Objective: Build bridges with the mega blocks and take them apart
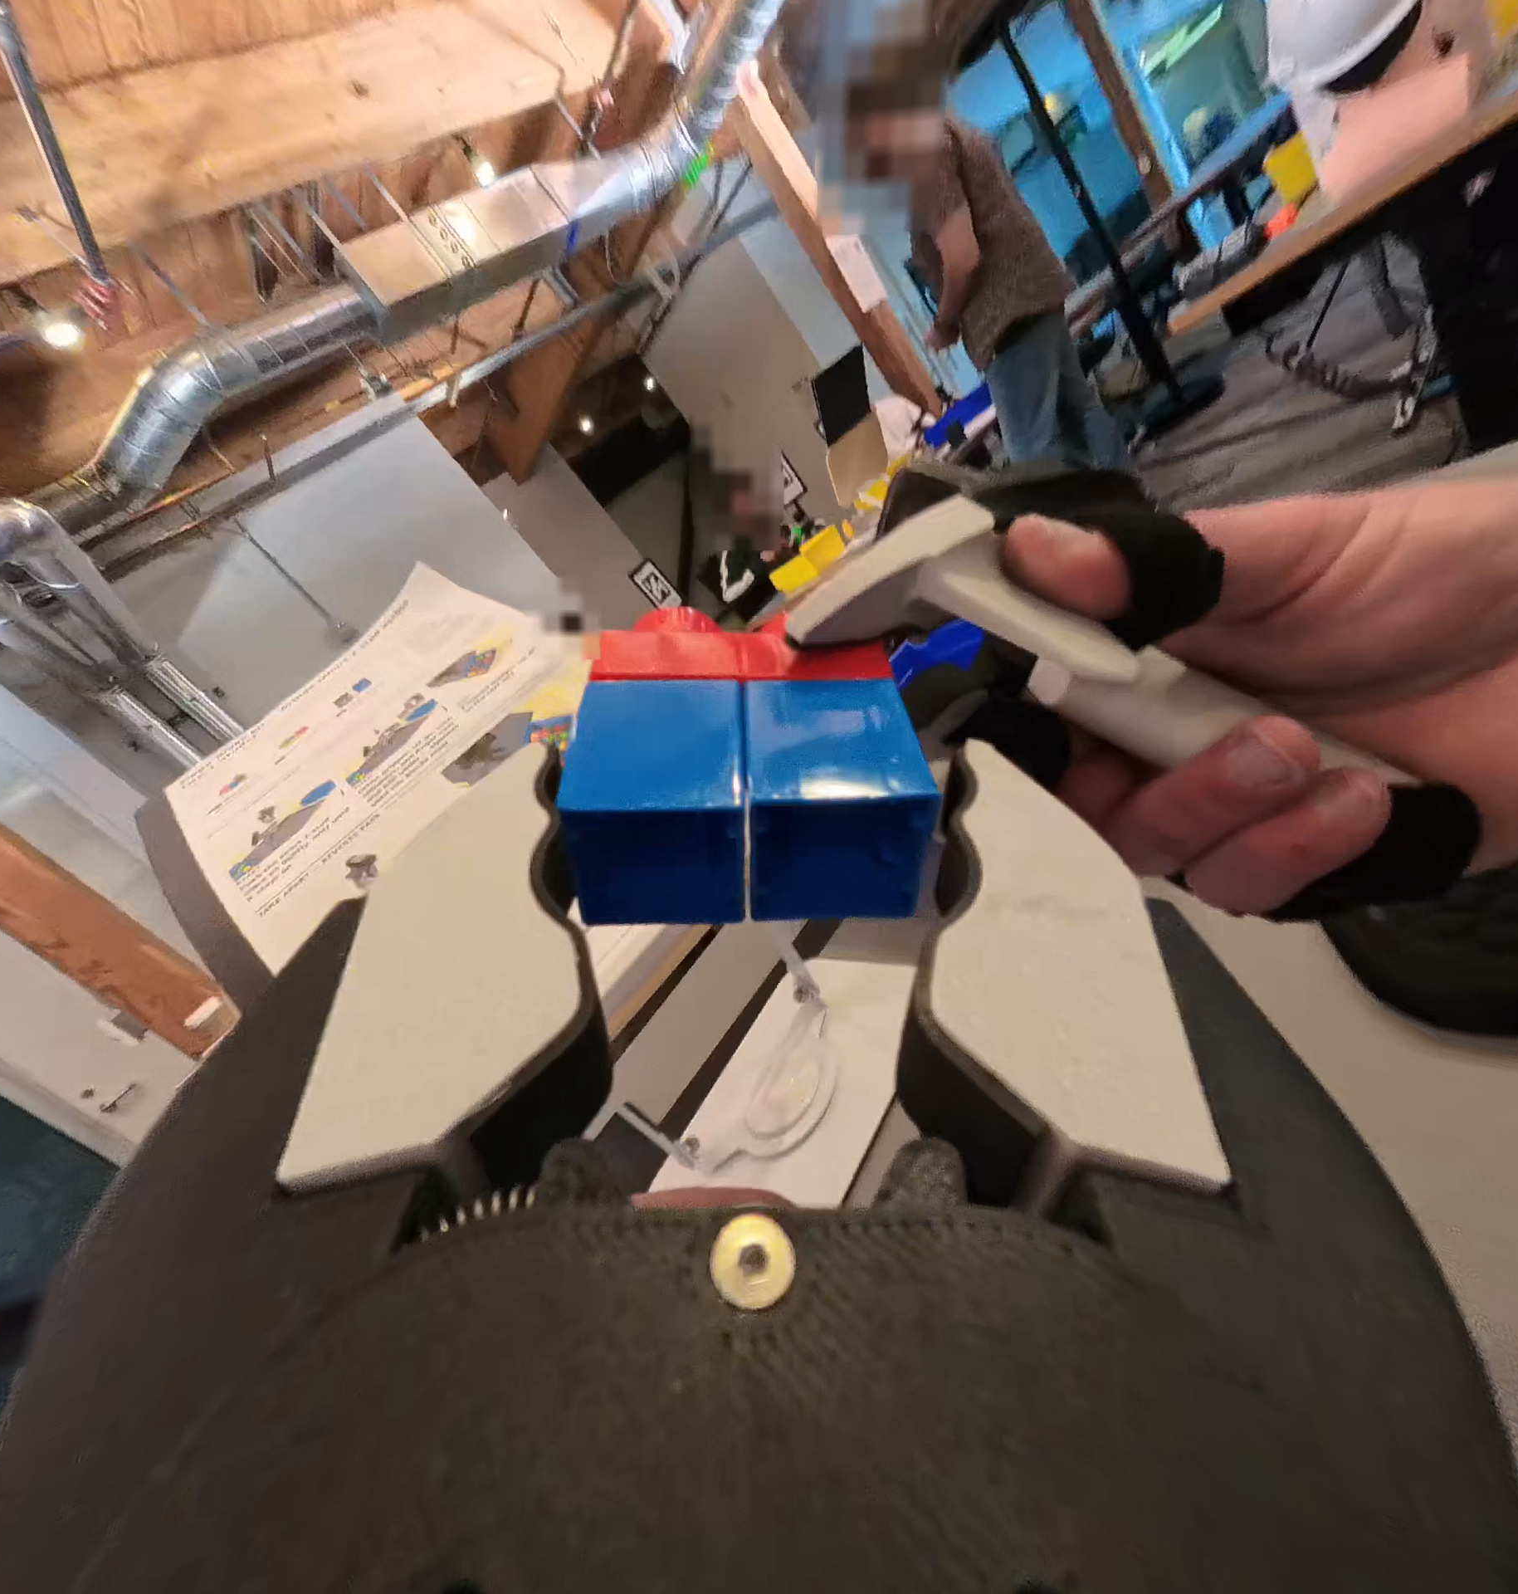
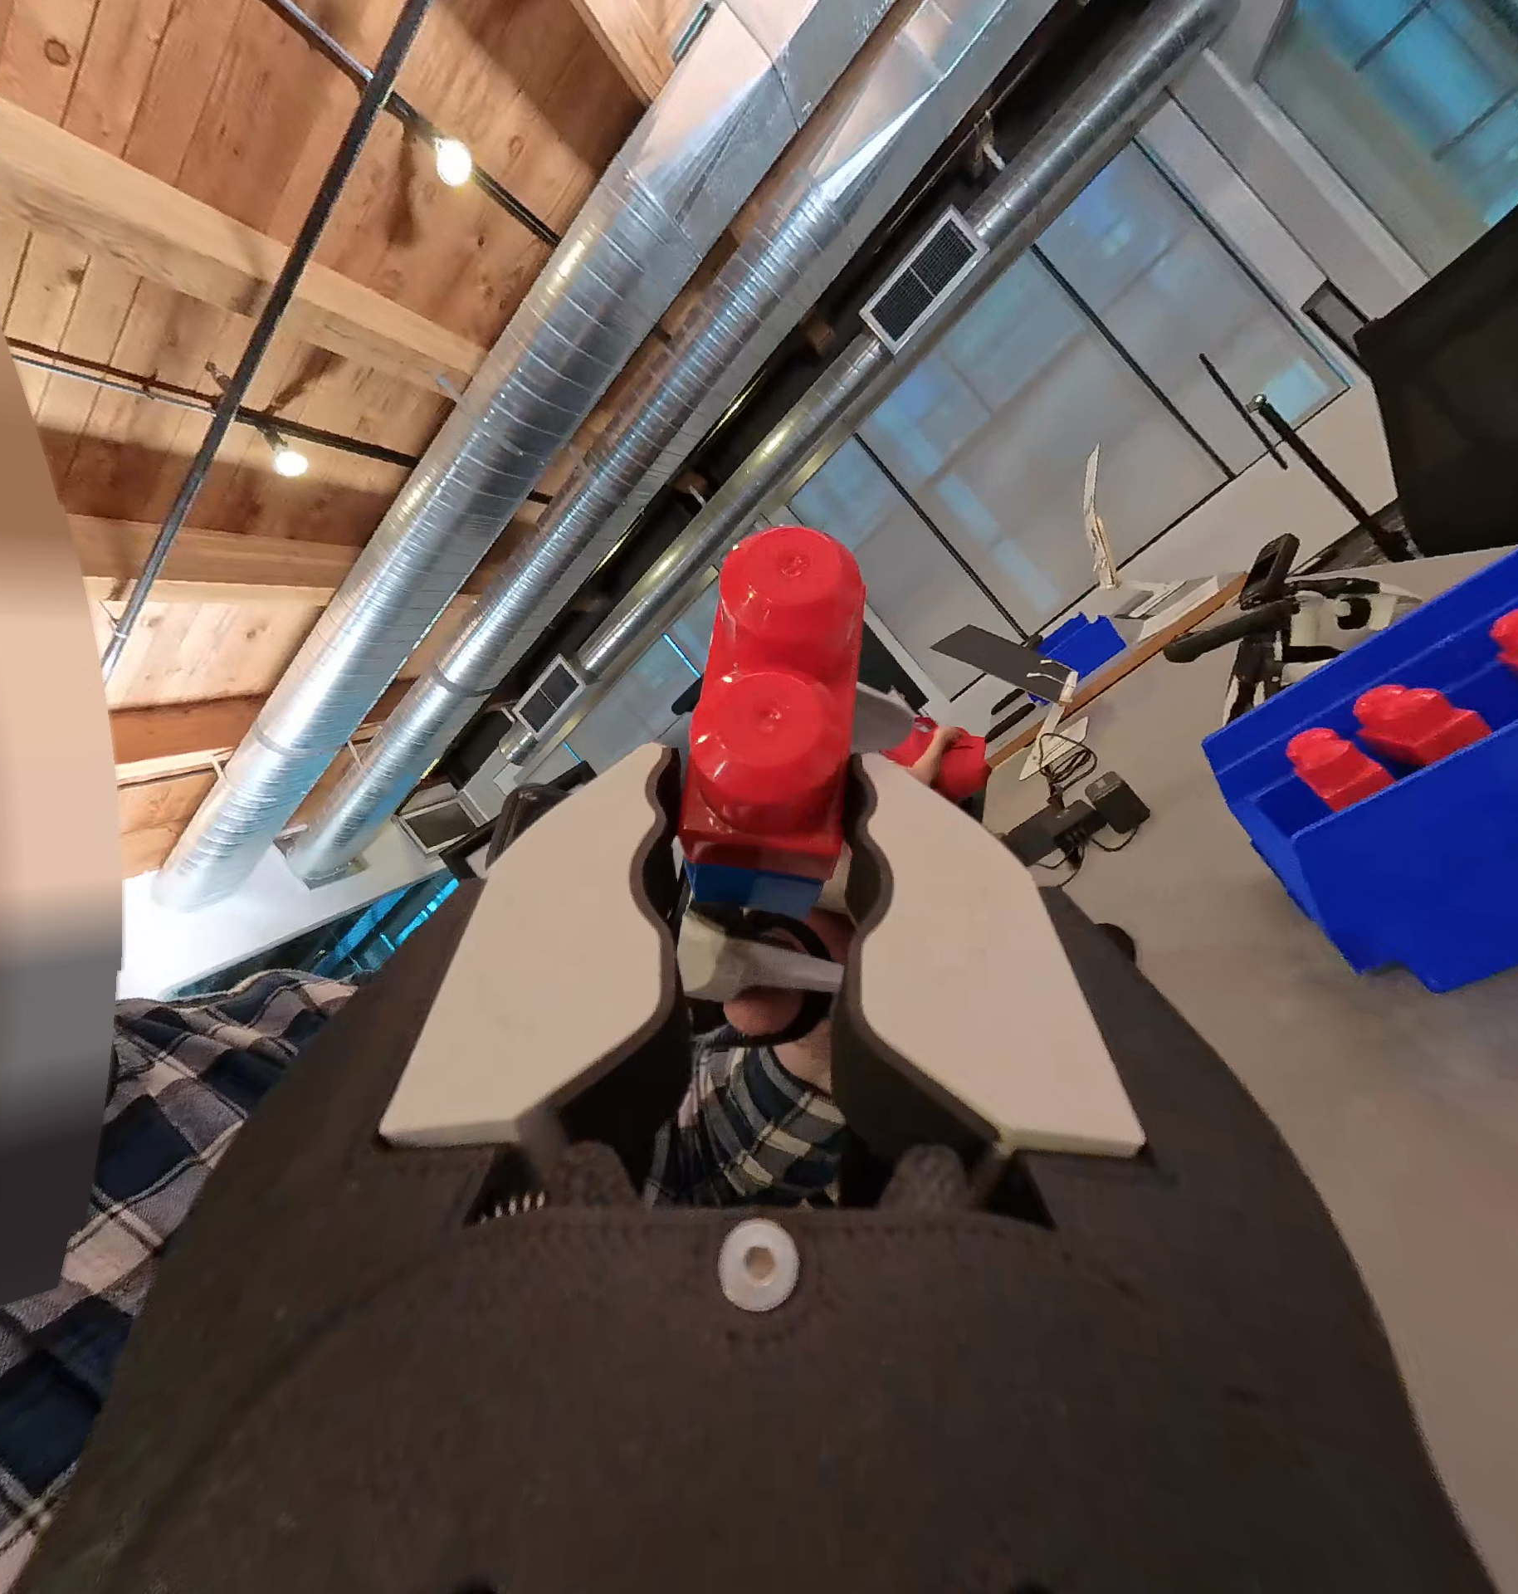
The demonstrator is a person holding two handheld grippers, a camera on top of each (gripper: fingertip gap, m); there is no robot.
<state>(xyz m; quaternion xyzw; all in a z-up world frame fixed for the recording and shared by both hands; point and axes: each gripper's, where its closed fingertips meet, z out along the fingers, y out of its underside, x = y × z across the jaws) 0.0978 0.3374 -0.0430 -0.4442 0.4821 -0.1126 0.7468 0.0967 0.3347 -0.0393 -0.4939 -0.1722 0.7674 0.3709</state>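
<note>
Blue plastic fills the gap of the left gripper: two blue blocks side by side, held up in the air with a thin seam between them. The grey fingers stand wide, one on each outer side of the pair; the dark wavy pads sit right at the blocks' outer faces (whether they press or only flank them cannot be told). Just beyond the blue pair, joined across both tops, lies the red block, its studs pointing away. The right gripper reaches in from that side, one grey finger lying on the red block, with a hand around its handle. Left of the blocks and farther off, a printed sheet lies on the table.

In the right wrist view, the right gripper is narrowed onto the red block, pads against its two long sides near the base; two studs rise ahead of the fingertips. A blue edge shows under the red, nearer the camera. To the right, a blue bin holds more red blocks. Farther up run silver ducts under a wooden ceiling.
</note>
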